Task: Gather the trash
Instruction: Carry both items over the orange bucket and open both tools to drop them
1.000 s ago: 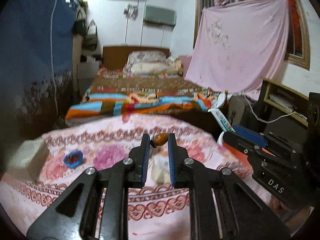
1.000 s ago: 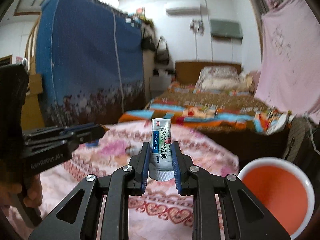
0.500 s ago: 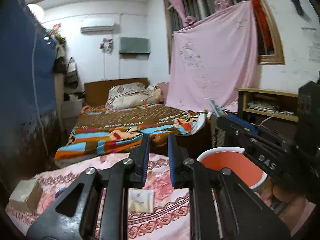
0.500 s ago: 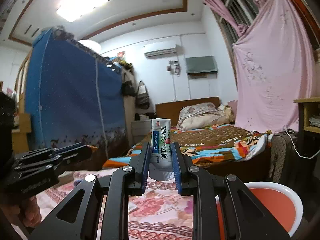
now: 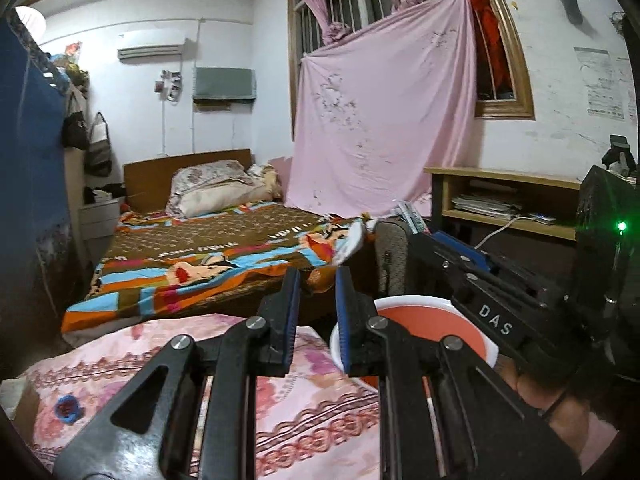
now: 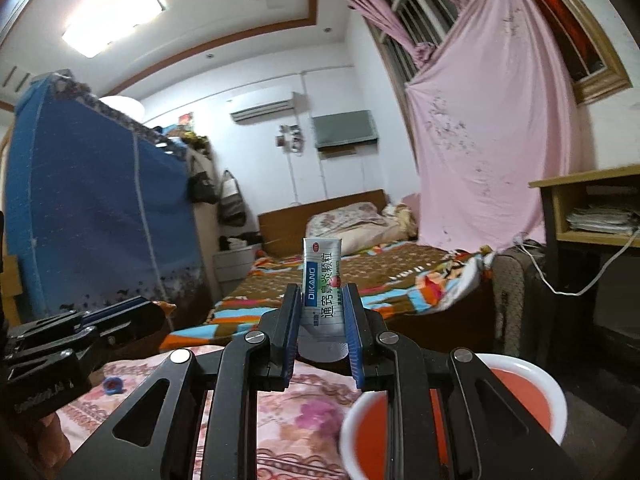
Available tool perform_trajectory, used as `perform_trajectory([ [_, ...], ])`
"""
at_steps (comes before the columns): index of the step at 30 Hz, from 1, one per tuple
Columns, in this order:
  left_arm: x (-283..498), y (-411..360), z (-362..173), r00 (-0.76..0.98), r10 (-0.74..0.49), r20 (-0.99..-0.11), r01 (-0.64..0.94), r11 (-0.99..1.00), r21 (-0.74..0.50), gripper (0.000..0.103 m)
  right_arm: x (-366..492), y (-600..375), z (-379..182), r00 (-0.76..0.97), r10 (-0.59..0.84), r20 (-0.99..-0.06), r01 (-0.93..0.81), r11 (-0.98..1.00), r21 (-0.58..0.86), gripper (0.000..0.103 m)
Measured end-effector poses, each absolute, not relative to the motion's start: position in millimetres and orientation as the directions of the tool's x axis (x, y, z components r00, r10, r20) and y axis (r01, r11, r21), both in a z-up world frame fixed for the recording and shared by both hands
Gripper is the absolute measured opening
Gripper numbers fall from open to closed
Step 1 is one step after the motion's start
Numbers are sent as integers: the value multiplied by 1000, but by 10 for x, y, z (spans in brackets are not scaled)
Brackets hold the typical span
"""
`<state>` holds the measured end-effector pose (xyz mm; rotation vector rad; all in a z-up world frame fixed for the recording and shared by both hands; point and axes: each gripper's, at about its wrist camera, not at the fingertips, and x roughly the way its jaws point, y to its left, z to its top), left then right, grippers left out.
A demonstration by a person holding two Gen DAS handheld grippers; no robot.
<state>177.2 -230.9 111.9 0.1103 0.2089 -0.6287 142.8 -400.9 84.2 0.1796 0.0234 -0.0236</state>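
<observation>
My right gripper point(image 6: 322, 308) is shut on a white and blue medicine sachet point(image 6: 322, 280), which stands upright between the jaws above the table edge. My left gripper point(image 5: 316, 288) is shut on a small orange-brown scrap point(image 5: 320, 278) at its tips. The scrap also shows at the left gripper's tip in the right wrist view point(image 6: 166, 306). An orange bin with a white rim point(image 6: 520, 400) stands low at the right beside the table; in the left wrist view the bin point(image 5: 416, 320) is just right of my left fingers. A blue bottle cap point(image 5: 67, 408) lies on the pink floral tablecloth point(image 5: 312, 412).
A bed with a striped blanket point(image 5: 200, 264) lies beyond the table. A wooden shelf unit point(image 5: 500, 200) stands at the right under a pink sheet point(image 5: 380, 120). A blue wardrobe point(image 6: 92, 220) is at the left. A pale box point(image 5: 16, 400) sits at the table's left edge.
Both grippers have risen and swung right toward the bin, tilting upward. The bin has come into the left wrist view. Both holds are unchanged.
</observation>
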Motion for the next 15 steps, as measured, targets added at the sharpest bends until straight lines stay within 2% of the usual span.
perform_trajectory([
  [15, 2087, -2936, 894, 655, -646, -391, 679, 731, -70, 3, 1518, -4434, 669, 975, -162, -154, 197, 947, 254, 20],
])
